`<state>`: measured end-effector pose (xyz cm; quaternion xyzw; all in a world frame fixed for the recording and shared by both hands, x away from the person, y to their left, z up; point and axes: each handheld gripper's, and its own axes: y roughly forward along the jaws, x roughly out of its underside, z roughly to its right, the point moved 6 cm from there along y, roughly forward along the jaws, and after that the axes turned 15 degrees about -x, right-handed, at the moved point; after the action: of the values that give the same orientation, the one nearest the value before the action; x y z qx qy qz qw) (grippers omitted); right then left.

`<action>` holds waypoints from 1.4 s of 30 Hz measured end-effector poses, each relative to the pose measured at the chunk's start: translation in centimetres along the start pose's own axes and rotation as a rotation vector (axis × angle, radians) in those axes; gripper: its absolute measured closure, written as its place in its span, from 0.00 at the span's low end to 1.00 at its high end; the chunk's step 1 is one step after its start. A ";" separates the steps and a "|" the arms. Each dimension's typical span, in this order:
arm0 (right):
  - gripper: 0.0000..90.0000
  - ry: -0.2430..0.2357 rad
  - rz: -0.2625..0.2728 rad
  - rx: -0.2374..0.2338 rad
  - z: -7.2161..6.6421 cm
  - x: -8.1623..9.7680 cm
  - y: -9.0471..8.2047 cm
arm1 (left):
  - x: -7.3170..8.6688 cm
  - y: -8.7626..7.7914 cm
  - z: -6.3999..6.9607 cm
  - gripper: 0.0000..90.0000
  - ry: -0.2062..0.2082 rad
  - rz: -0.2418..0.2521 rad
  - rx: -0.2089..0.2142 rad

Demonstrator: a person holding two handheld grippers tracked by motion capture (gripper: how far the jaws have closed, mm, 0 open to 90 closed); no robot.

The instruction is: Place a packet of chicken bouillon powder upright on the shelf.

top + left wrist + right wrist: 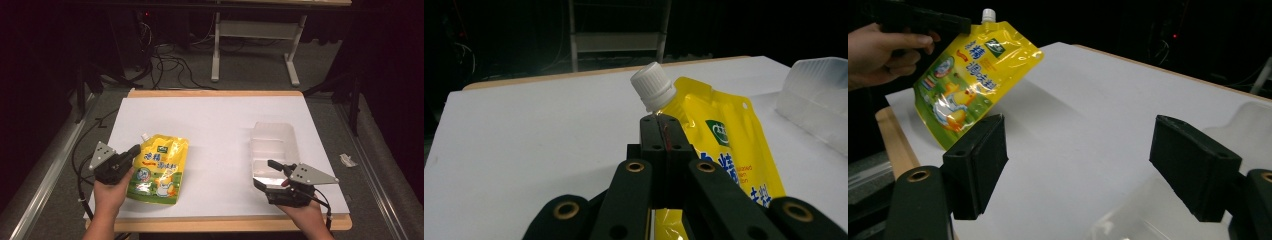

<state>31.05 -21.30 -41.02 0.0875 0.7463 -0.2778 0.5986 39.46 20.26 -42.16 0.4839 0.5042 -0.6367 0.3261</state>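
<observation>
Yellow spouted pouch (158,169) near the tabletop's front-left corner, tilted up off the sheet, white screw cap (653,86) at its top corner. Pinched at the upper edge just below the cap by the left gripper (134,150), jaws clenched on the film. Probably soft, floppy and liquid-filled, slippery foil; best taken at the stiff seam or the spout neck. Printed with blue Chinese characters, a green logo badge and a cartoon duck; small text too blurred to read. Toward the front-right edge, a clear plastic tub (272,147), lying empty. Beside its near end, the right gripper (270,172), jaws spread wide, grasping nothing.
</observation>
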 end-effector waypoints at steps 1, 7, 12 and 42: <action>0.26 0.000 0.000 0.000 0.0 0.0 0.0 | 0.0 0.0 0.0 1.00 0.000 0.000 0.000; 0.25 0.036 0.015 -0.066 -2.5 -1.3 3.7 | -0.6 -1.5 0.7 1.00 0.043 0.043 0.016; 0.24 0.044 0.010 -0.093 -4.0 -2.1 7.4 | -0.5 -2.7 0.7 1.00 0.052 0.067 0.022; 0.63 0.165 -0.099 -0.276 -4.0 -0.8 20.9 | -1.0 -4.8 1.9 1.00 0.095 0.122 0.070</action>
<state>37.59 -1.70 -46.20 -0.0098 0.8273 -0.1935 0.5273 34.94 19.70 -39.61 0.5542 0.4663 -0.6092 0.3230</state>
